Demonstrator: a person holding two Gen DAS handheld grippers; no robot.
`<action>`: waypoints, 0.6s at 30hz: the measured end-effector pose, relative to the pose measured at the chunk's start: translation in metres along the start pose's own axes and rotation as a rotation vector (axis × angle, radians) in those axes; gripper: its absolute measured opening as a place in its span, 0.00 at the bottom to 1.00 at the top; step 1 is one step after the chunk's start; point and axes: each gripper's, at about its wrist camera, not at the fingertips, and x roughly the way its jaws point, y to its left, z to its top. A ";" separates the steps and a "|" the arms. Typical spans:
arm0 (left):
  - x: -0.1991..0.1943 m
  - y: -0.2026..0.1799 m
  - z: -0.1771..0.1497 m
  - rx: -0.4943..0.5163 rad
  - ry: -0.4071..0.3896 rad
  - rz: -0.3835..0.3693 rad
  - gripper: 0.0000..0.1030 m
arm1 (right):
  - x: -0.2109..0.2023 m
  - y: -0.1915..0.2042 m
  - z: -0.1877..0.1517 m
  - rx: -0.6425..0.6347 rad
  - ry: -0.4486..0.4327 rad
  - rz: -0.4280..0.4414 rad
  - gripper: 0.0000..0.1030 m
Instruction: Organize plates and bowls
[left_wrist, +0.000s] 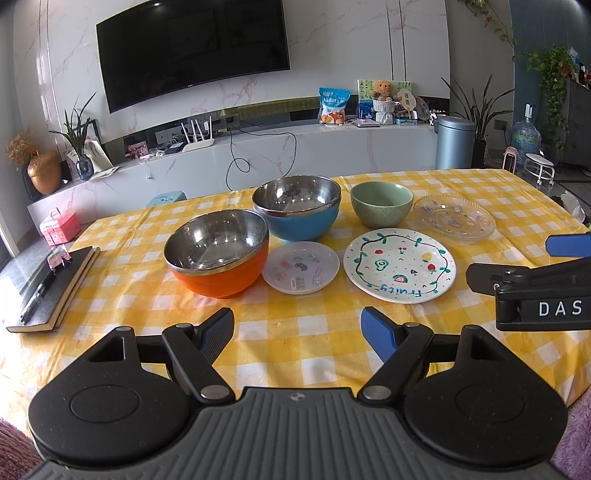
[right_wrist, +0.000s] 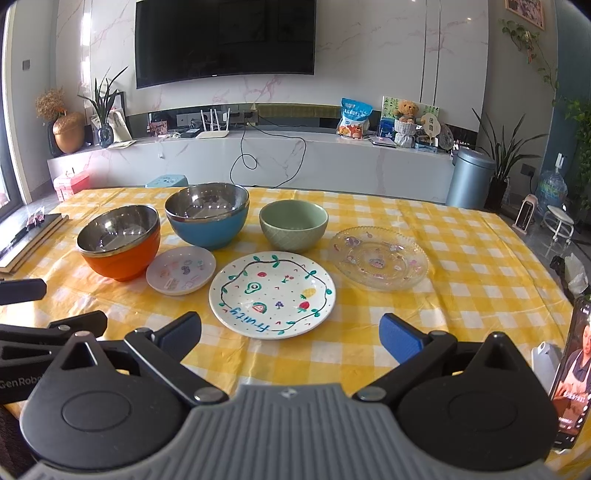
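Here, fruit plate (right_wrist: 272, 295) just ahead of open right hand-held gripper (right_wrist: 290, 334)

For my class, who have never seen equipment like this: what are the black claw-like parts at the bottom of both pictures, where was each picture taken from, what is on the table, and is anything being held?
Those parts are hand-held grippers, one in each of a person's hands, each carrying a camera that looks forward between its two fingers. One picture comes from the left gripper, the other from the right gripper. Both are open and hold nothing.

On the yellow checked tablecloth stand three bowls: an orange bowl, a blue bowl and a green bowl. Nearer lie three plates: a small white plate, a painted plate reading "Fruity" and a clear glass plate. Nothing is stacked yet.
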 end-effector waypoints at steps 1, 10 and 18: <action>0.001 -0.001 -0.001 -0.004 0.006 -0.009 0.90 | 0.002 -0.002 -0.001 0.019 0.000 0.006 0.98; 0.018 -0.009 0.018 -0.009 0.028 -0.049 0.85 | 0.020 -0.016 -0.002 0.116 0.018 0.011 0.97; 0.040 -0.009 0.054 -0.062 0.035 -0.076 0.81 | 0.038 -0.041 0.033 0.181 0.084 0.024 0.97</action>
